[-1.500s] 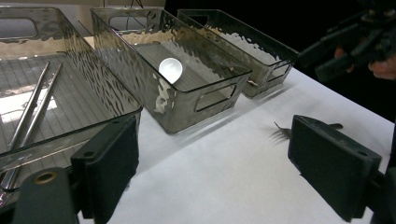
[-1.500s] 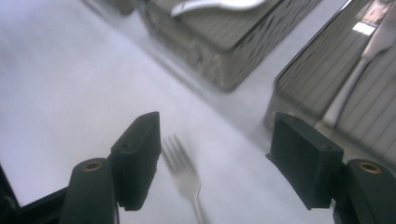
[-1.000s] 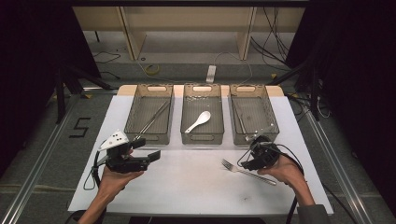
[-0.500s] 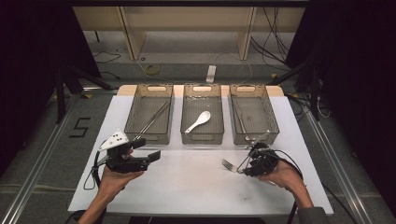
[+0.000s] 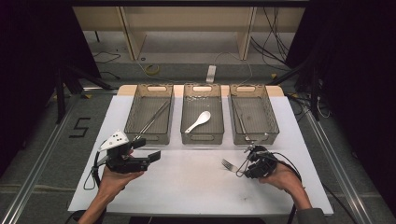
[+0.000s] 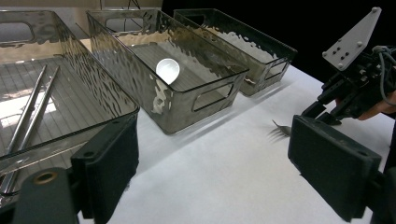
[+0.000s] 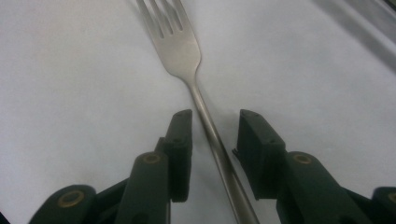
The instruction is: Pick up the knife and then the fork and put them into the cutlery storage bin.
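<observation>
We have the right gripper [image 7: 212, 121] low on the white table [image 5: 187, 186], jaws just closing around the fork [image 7: 187, 60] handle — not yet pressing it. Our left gripper [image 6: 215, 163] hovers wide open, empty; dark room beyond.

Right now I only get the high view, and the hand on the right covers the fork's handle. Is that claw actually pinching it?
Observer: Not yet. In the right gripper view the fork lies with its handle between the jaws of the right gripper, with a gap on each side. The jaws have just been closing.
Operator: And the other claw, is it holding something?
Observer: No. In the left gripper view the left gripper has its jaws wide apart, with just white table between them. It faces the left bin, where two metal sticks lie side by side.
</observation>
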`<state>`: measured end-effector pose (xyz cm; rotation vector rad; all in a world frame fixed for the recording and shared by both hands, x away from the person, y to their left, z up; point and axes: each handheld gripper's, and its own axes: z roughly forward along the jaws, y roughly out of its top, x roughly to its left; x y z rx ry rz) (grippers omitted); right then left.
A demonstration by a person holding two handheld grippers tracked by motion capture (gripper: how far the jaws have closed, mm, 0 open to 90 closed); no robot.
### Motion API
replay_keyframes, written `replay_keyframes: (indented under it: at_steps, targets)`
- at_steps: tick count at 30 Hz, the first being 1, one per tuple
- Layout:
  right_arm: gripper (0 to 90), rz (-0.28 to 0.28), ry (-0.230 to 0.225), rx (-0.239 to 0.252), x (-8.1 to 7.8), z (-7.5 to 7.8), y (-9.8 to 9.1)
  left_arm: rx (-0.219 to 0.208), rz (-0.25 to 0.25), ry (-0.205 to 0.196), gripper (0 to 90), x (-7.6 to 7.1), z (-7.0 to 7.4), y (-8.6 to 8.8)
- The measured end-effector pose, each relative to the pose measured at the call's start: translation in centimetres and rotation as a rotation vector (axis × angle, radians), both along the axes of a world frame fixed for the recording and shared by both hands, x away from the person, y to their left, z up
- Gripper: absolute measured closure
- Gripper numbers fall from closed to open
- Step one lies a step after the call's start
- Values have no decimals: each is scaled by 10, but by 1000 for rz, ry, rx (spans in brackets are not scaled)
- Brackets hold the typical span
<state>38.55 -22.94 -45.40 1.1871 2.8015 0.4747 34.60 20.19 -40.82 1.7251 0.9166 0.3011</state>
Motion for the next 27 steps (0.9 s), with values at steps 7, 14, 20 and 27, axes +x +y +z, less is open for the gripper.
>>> replay_keyframes:
  at_steps: [7,14,20,27]
  targets:
    - [713,0,-1,-23,-1,-2,1,3,-1,0,156,0,0,0]
    - [725,4,-14,-37,-3,-3,3,1,-5,0,156,0,0,0]
    - [752,15,-23,-50,-5,-3,5,4,-5,1,156,0,0,0]
    - [763,22,-24,-55,-6,-3,6,4,-4,1,156,0,0,-1]
